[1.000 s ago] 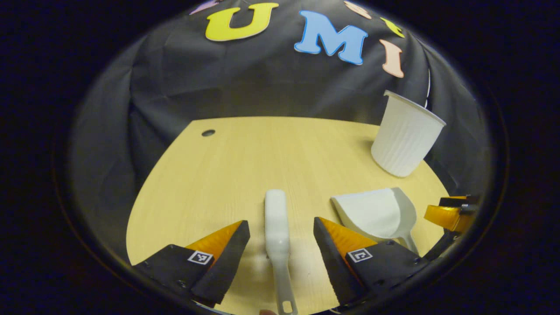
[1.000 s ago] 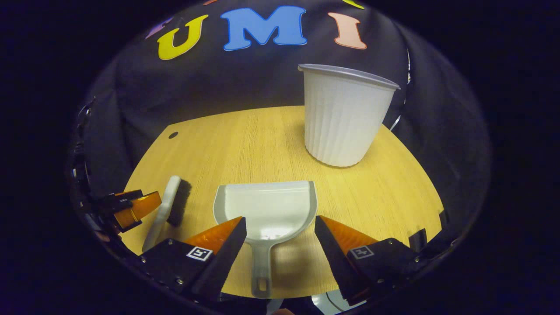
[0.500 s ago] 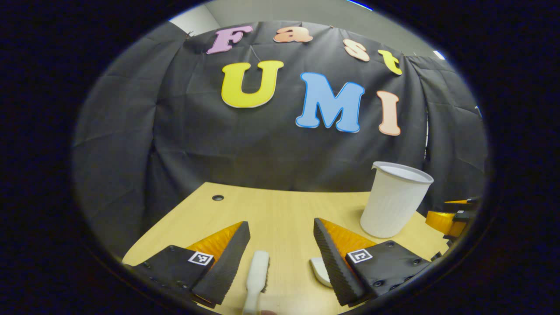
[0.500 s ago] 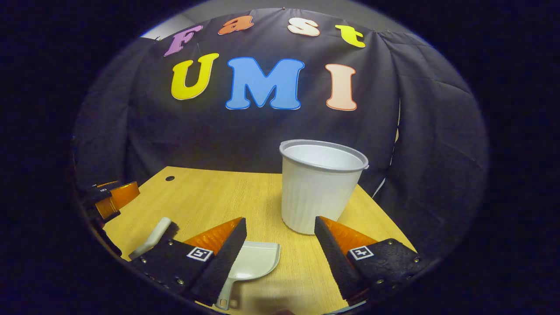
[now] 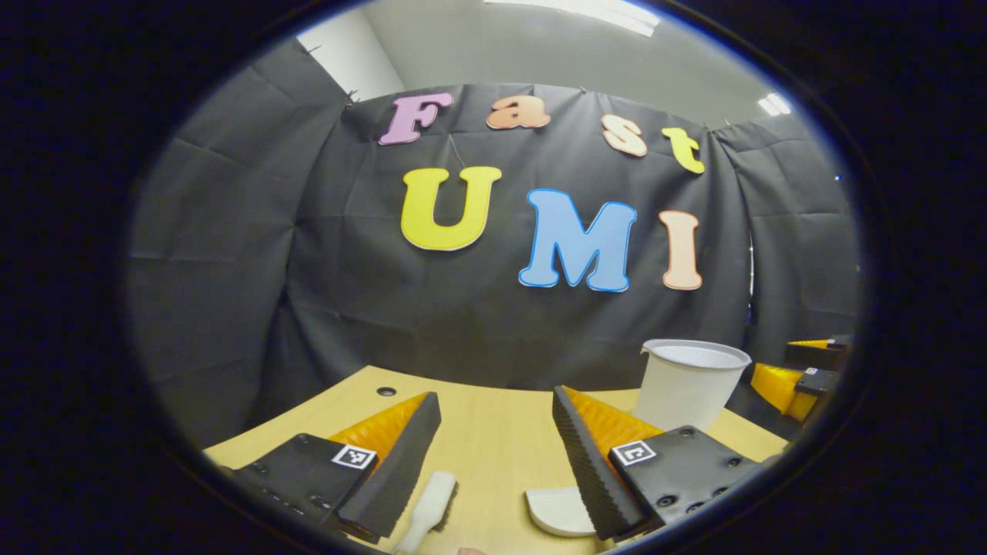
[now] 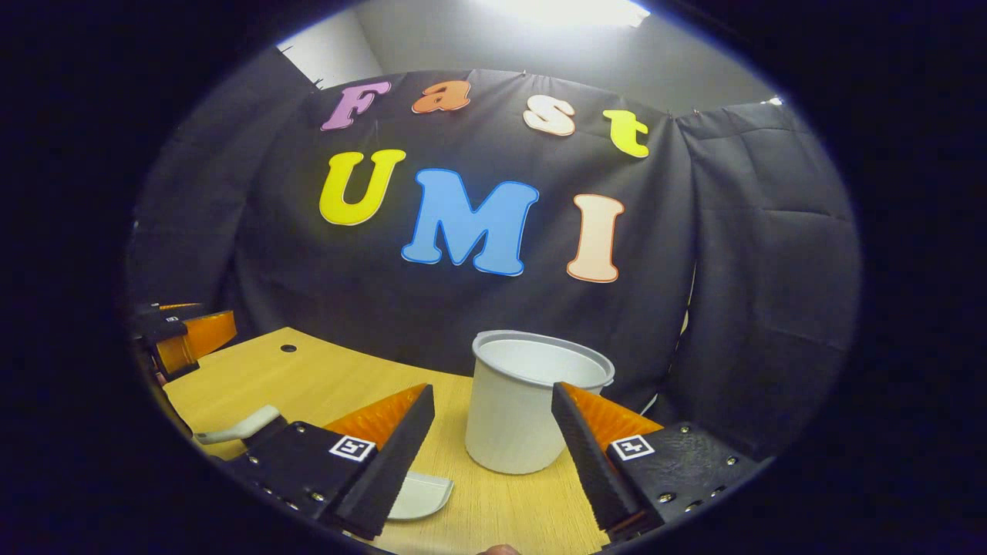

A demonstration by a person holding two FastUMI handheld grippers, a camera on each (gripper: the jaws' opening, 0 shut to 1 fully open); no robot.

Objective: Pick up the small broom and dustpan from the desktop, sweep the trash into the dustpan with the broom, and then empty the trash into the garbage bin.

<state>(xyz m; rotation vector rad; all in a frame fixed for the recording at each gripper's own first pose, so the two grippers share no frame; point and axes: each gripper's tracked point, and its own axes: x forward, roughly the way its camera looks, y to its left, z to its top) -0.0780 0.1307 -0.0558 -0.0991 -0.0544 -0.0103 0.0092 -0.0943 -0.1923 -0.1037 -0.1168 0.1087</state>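
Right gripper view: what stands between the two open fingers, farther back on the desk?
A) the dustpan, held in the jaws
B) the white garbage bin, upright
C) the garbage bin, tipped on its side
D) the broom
B: the white garbage bin stands upright on the desk with its open rim up, framed by the right gripper, whose jaws are apart and hold nothing; the dustpan lies lower left.

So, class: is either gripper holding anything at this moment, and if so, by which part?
Nothing is held. The left gripper and right gripper are both open; the broom and dustpan lie on the desk.
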